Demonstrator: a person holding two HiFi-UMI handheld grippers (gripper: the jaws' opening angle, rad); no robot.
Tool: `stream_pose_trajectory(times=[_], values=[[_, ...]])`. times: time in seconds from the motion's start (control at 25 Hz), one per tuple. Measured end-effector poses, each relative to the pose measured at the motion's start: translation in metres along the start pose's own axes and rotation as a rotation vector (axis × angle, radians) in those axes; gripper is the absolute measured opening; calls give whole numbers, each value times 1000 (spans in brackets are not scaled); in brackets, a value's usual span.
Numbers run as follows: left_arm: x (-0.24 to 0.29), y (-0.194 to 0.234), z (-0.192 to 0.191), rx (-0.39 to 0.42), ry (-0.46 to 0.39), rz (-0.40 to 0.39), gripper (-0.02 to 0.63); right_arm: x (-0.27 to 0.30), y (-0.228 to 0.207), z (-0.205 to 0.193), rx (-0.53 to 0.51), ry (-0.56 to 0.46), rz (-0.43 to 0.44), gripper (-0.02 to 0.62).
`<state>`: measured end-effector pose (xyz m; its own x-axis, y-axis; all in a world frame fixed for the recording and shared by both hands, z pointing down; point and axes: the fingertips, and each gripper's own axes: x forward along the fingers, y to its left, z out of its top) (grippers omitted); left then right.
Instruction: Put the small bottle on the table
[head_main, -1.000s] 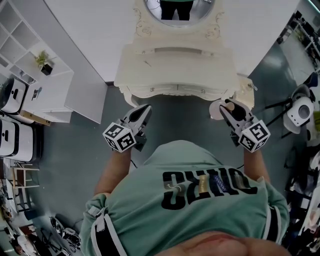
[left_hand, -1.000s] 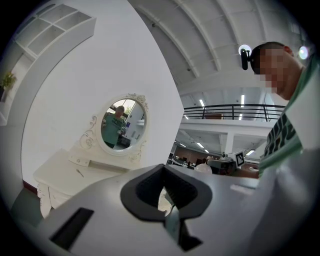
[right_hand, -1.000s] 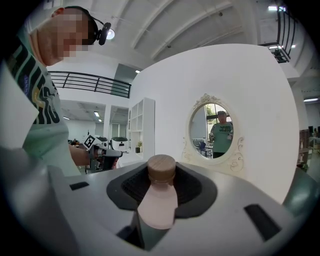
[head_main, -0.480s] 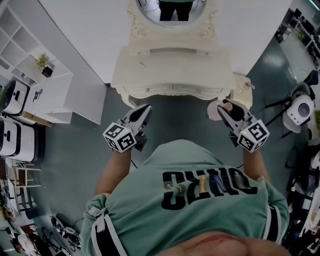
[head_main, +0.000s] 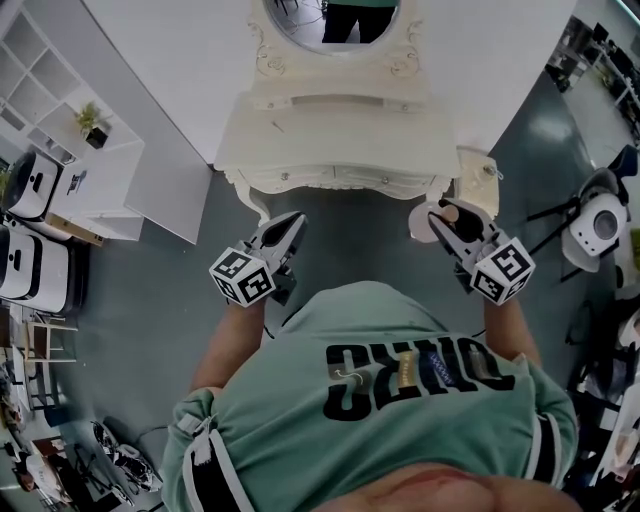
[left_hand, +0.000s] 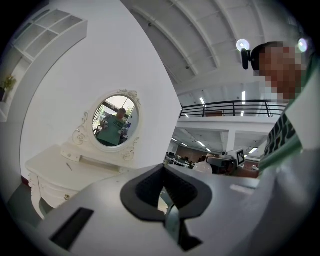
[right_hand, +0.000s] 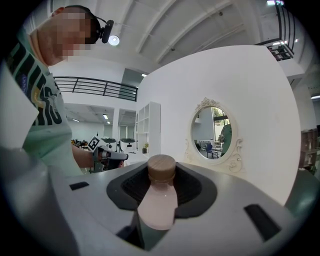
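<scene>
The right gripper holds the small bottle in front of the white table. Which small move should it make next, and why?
Probably move the right gripper forward and a little to the left, over the table. The small bottle is clamped between its jaws, but the gripper hangs over the floor, short of the table's front edge, so lowering now would miss the top.

Cream ornate tabletop (head_main: 340, 140) against a white wall, low raised shelf (head_main: 335, 100) along its back under an oval mirror (head_main: 332, 20), one small thin dark object (head_main: 277, 126) lying left of centre, grey floor (head_main: 350, 235) below
</scene>
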<state>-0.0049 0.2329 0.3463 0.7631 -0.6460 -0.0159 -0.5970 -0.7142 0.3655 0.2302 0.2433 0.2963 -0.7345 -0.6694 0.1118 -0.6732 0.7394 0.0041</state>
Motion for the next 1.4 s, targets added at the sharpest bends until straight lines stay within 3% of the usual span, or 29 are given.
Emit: stream_pose_trajectory(times=[0.28, 0.56, 1.08, 1.4], values=[[1, -1, -9, -1, 13, 22, 8, -1, -6, -7, 9, -8, 18, 124], [15, 41, 0, -23, 18, -23, 8, 39, -14, -4, 12, 10, -1, 124], [53, 232, 71, -51, 66, -154, 8, 220, -52, 25, 27, 29, -120, 124], [60, 330, 99, -76, 104, -170, 8, 319, -76, 29, 64, 29, -162, 124]])
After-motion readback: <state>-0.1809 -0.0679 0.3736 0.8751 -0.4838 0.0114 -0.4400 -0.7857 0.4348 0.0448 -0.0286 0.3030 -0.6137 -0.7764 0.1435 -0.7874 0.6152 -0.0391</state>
